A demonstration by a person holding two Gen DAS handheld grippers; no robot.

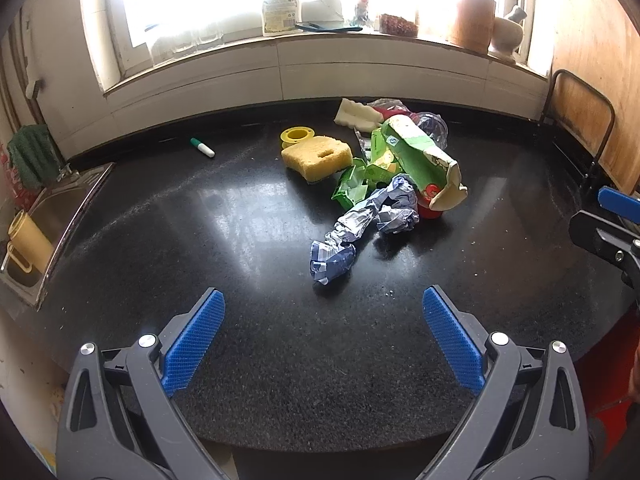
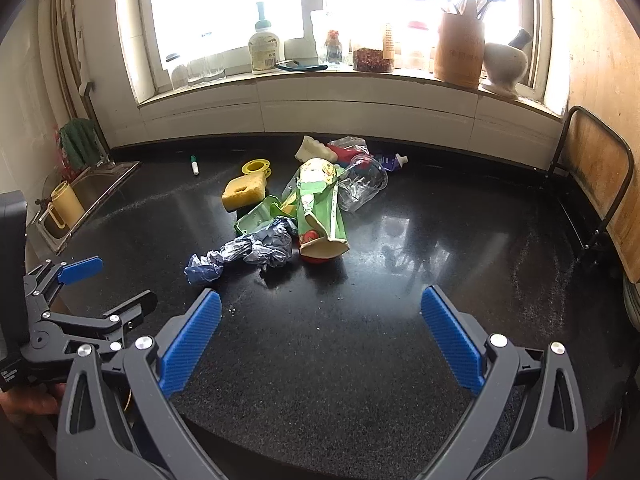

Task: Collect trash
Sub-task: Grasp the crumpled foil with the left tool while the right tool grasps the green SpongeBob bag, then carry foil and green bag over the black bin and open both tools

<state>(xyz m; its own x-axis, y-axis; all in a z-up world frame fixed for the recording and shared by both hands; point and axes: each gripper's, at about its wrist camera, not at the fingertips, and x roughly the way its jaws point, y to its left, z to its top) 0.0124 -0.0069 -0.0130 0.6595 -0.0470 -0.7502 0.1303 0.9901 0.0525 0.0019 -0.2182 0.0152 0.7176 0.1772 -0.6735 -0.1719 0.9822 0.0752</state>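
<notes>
A pile of trash lies mid-counter: a crumpled blue-white wrapper (image 1: 362, 224) (image 2: 244, 254), a green carton (image 1: 416, 156) (image 2: 320, 204), a torn green box (image 1: 352, 188) (image 2: 258, 214), a clear plastic cup (image 1: 432, 122) (image 2: 362, 186) and a yellow sponge (image 1: 316, 156) (image 2: 244, 194). My left gripper (image 1: 324, 328) is open and empty, short of the wrapper. My right gripper (image 2: 320, 328) is open and empty, nearer the counter's front edge; it also shows at the right edge of the left wrist view (image 1: 608, 216). The left gripper shows in the right wrist view (image 2: 116, 284).
A black counter (image 1: 200, 240) runs to a sink (image 1: 52, 216) at the left holding a yellow jug (image 1: 30, 240). A green marker (image 1: 202, 147), a yellow ring (image 1: 298, 135) and white foam (image 1: 354, 116) lie behind the pile. The windowsill holds a soap bottle (image 1: 280, 8), jars and a utensil holder. A wooden board (image 2: 604, 184) leans at right.
</notes>
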